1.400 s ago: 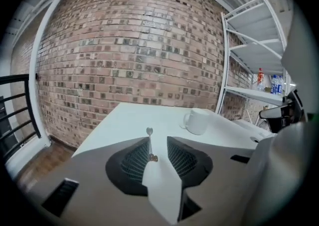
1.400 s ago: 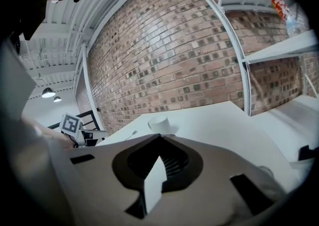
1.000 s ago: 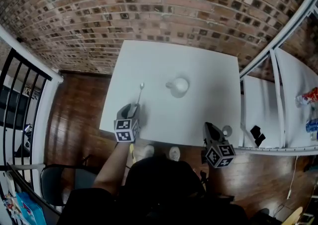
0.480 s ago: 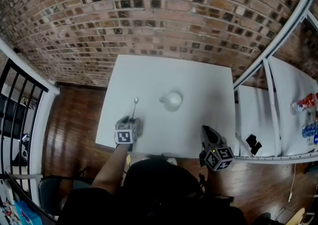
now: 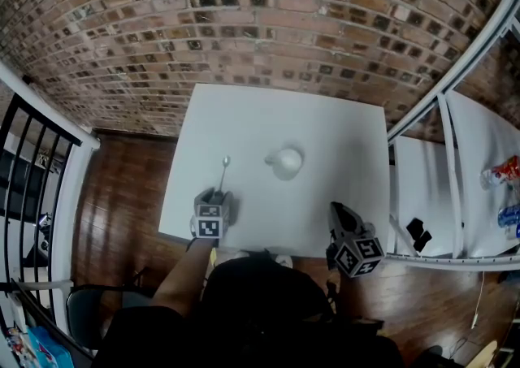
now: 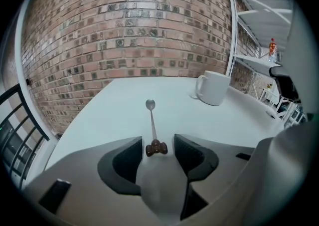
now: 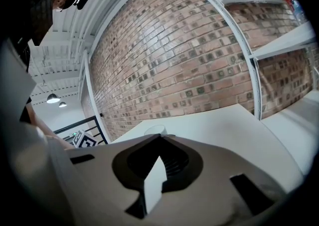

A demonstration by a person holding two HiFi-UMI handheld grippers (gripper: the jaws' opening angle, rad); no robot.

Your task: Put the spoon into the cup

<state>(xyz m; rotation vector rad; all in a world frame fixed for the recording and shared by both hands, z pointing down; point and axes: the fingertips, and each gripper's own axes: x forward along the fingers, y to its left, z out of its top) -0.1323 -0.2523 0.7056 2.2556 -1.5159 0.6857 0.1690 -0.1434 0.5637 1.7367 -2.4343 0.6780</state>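
The right tongs (image 7: 160, 137) hide all of the cup (image 7: 155, 129) except its rim.

The left gripper (image 5: 217, 194) sits low over the table's (image 5: 325, 123) near-left edge, pointing across it and tilted down. Its jaws stand wide apart, flanking the spoon's (image 6: 151, 120) handle end without pressing on it. The bare left forearm (image 5: 184, 275) reaches in from the near side. The right gripper (image 5: 340, 212) hangs at the table's near-right corner, jaws together and empty.

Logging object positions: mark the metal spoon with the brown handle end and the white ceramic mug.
Metal spoon with brown handle end (image 6: 152, 125), left gripper view, mid-shaft.
White ceramic mug (image 6: 215, 88), left gripper view, side wall.
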